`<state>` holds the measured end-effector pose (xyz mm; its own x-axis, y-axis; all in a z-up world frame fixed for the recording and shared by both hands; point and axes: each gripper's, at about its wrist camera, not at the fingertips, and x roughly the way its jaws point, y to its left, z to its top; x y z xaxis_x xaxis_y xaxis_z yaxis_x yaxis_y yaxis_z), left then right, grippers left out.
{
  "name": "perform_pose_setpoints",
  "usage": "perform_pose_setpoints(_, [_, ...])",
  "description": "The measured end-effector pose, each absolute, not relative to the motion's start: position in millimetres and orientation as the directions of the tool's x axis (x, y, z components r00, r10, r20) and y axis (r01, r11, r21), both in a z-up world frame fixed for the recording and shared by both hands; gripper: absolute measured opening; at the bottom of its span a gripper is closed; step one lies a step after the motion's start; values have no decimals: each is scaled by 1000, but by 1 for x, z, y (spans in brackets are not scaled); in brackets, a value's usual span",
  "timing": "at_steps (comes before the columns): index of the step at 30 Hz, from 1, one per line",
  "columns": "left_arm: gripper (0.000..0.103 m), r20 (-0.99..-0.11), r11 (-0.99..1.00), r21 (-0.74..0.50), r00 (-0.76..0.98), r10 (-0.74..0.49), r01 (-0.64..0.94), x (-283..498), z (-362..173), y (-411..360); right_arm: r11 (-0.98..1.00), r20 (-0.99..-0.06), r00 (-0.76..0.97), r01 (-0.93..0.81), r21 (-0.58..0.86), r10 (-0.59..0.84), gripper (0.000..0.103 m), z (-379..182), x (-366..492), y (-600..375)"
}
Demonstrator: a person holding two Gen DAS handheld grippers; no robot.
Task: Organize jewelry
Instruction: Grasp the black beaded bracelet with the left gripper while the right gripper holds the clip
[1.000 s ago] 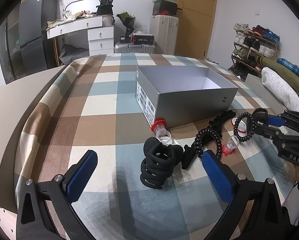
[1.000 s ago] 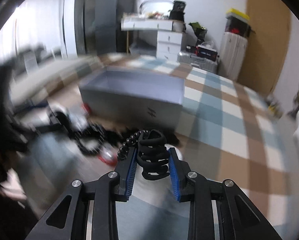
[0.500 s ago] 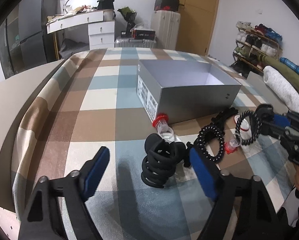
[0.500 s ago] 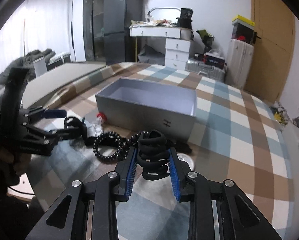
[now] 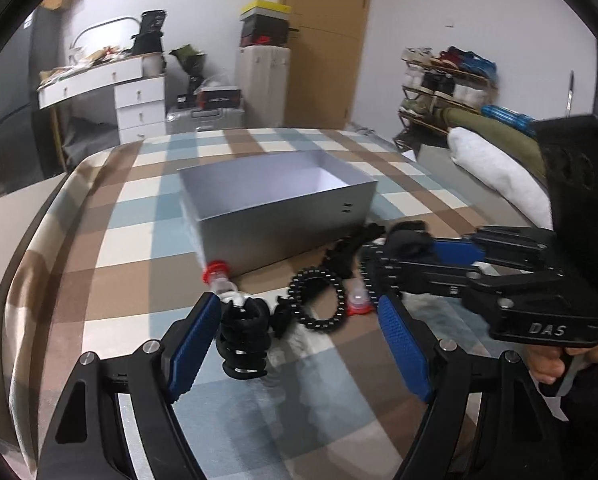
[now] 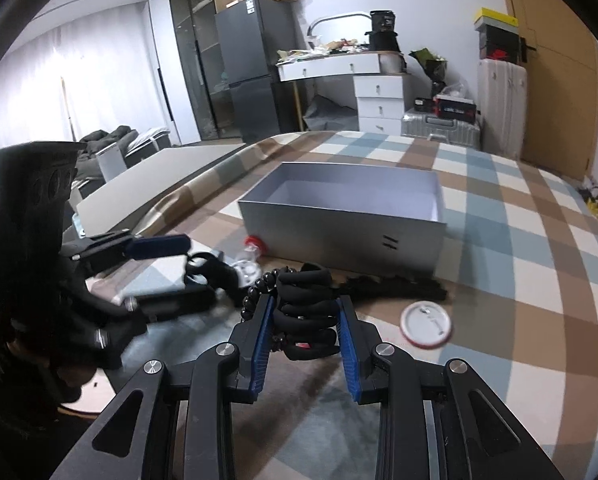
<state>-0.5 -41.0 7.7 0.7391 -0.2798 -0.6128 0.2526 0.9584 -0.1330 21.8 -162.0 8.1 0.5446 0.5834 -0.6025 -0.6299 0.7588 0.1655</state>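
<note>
An open grey box (image 5: 283, 216) stands on the checked cloth. In front of it lie a black claw clip (image 5: 243, 338), a black spiral hair tie (image 5: 319, 300) and two red-capped vials (image 5: 217, 276). My left gripper (image 5: 299, 340) is open around the clip, which sits against the left pad (image 5: 193, 346) and well clear of the right one. From the right wrist view the left gripper (image 6: 201, 268) comes in from the left. My right gripper (image 6: 305, 304) is shut on a second black claw clip (image 6: 303, 320), held just above the cloth; it also shows as the right gripper (image 5: 395, 256) beside the box.
A long black hair clip (image 6: 395, 285) lies along the box front, and a white red-rimmed lid (image 6: 426, 324) lies to its right. A person's hand (image 5: 555, 364) holds the right gripper. The cloth edge (image 5: 23, 280) drops off at the left. Furniture stands behind.
My left gripper's jaws have narrowed and it has moved forward, so the clip now sits between its fingers. The right gripper has swung toward the left gripper, still holding its clip.
</note>
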Motion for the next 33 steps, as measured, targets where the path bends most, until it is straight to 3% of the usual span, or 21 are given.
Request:
perform_pose_setpoints(4, [77,-606,949,-155,732,-312,276,-1,10,-40,759,-599,536,-621,197,594,29,9,23,-158])
perform_pose_setpoints(8, [59,-609,936,-192,712,-349,295,2,8,-43,753,-584,531,-615,233,614,29,12,24,-157])
perform_pose_setpoints(12, [53,-603,926,-204,704,-375,318,-2,8,-46,743,-572,525,-622,247,630,29,15,21,-150])
perform_pose_setpoints(13, [48,-603,926,-203,704,-374,318,-2,8,-46,744,-570,526,-620,250,631,29,16,21,-149])
perform_pose_setpoints(17, [12,-602,920,-214,698,-388,328,-2,7,-45,729,-562,512,-630,268,649,30,17,21,-146])
perform_pose_setpoints(19, [7,-595,919,-200,703,-389,339,-5,9,-47,726,-565,510,-636,261,649,29,17,20,-145])
perform_pose_setpoints(33, [5,-595,926,-191,712,-372,324,-2,8,-43,739,-576,505,-606,295,643,30,10,27,-159])
